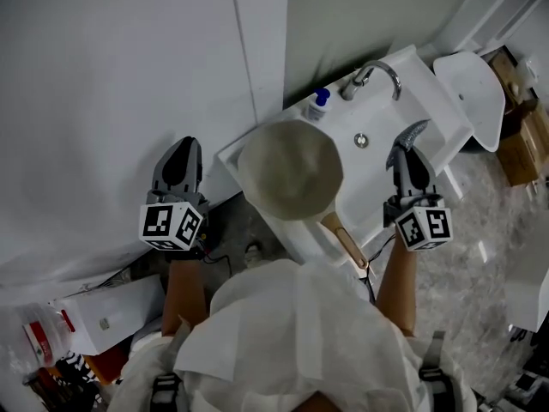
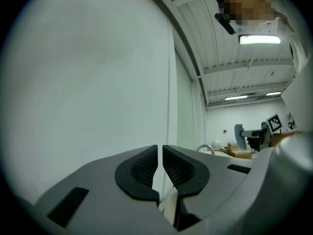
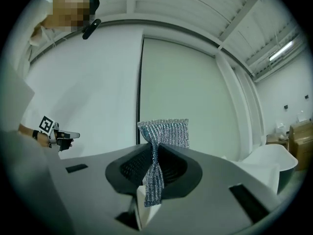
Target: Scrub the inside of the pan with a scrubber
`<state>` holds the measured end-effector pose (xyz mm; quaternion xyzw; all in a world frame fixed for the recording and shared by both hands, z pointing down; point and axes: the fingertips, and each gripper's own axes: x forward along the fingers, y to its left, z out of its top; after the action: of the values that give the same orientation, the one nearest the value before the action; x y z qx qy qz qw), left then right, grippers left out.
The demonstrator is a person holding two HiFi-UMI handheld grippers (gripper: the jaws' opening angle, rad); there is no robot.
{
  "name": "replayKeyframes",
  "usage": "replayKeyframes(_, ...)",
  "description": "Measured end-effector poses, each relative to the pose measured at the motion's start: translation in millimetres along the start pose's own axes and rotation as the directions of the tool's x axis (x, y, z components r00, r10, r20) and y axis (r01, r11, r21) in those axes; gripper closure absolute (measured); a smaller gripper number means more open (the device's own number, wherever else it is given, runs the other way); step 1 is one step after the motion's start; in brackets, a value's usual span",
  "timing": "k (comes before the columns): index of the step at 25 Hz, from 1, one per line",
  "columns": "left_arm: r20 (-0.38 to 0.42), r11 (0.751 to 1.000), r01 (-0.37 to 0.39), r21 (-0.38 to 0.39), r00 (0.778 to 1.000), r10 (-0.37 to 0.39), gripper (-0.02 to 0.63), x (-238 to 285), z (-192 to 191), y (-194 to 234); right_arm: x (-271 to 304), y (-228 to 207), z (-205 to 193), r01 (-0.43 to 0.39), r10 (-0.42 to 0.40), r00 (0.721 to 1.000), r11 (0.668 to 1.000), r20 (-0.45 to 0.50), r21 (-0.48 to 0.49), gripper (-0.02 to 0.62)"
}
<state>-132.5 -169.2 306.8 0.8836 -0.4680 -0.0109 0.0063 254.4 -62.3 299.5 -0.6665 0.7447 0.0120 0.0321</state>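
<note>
Head view: the pale round pan with a wooden handle lies over the front left corner of the white sink. Its long axis is diagonal, and the handle points down-right toward the person. The left gripper is held out to the left of the sink, well apart from the pan. The right gripper is over the sink's right part, with the silvery mesh scrubber at its tip.

Left gripper view: the claw is narrow, with only a thin slit between the pads. Nothing is in the slit, and a plain white wall lies beyond.

Right gripper view: the claw is clamped on the scrubber's waist. The scrubber stands upright with its long axis vertical, fanning out above the jaws.
</note>
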Motion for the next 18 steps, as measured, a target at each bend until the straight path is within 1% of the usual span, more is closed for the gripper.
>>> replayKeyframes(4,0.003,1.0,-0.003,0.028,1.0,0.003,0.564,-8,0,1,-14,-4,4,0.036,-0.036,0.999,0.999,0.002,-0.028,0.554)
replayKeyframes(7,0.015,1.0,0.003,0.03,1.0,-0.003,0.565,-10,3,1,-20,-7,8,0.052,-0.052,0.999,0.997,-0.002,-0.049,0.554)
replayKeyframes(12,0.031,0.999,0.018,0.028,0.999,-0.018,0.565,-8,7,-3,-20,-2,12,0.04,-0.041,0.999,0.996,-0.011,-0.077,0.554)
replayKeyframes(18,0.027,0.999,0.034,0.017,0.999,-0.035,0.565,-11,4,-6,-20,5,8,0.024,-0.026,0.999,0.997,-0.027,-0.076,0.554)
